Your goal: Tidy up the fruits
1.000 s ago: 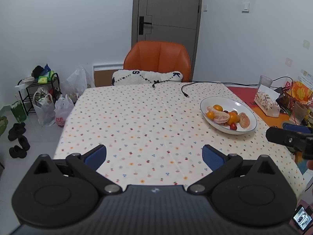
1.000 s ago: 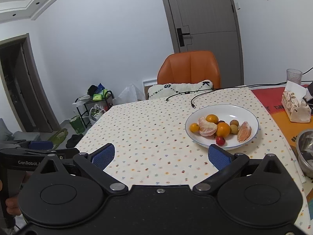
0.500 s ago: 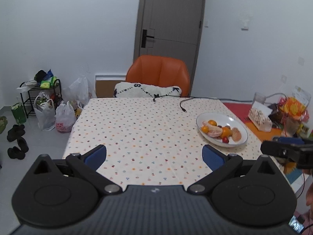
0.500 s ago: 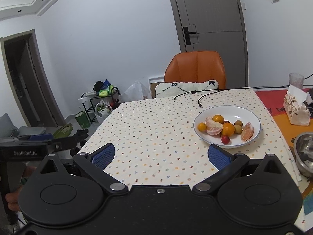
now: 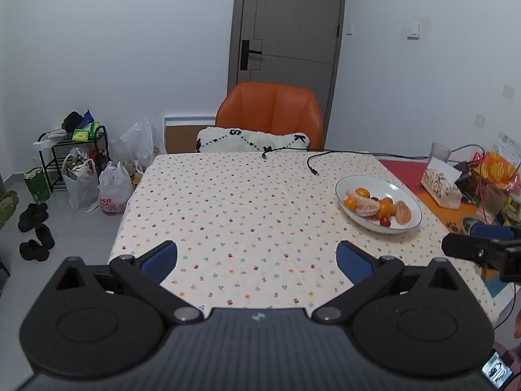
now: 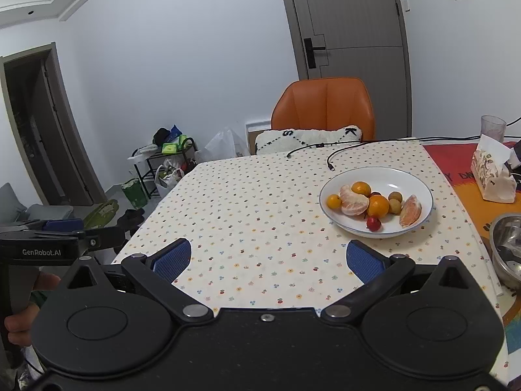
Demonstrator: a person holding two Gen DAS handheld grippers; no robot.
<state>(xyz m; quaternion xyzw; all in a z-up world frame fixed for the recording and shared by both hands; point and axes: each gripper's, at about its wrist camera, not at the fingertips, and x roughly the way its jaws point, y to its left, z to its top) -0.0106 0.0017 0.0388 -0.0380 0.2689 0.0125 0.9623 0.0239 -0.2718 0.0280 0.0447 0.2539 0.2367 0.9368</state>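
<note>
Both claws, left [image 5: 256, 258] and right [image 6: 269, 257], gape wide and empty; the orange wedge [image 6: 411, 210] lies lengthwise toward the chair [image 6: 324, 107].

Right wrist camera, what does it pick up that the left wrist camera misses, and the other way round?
Only the right wrist view shows the dark open doorway, the steel bowl at the table's right edge and the two small greenish-brown fruits in the plate. Only the left wrist view shows the shoes on the floor and the orange bag. Both show the white plate of fruit, orange chair, tissue box and both open grippers, left gripper and right gripper.
</note>
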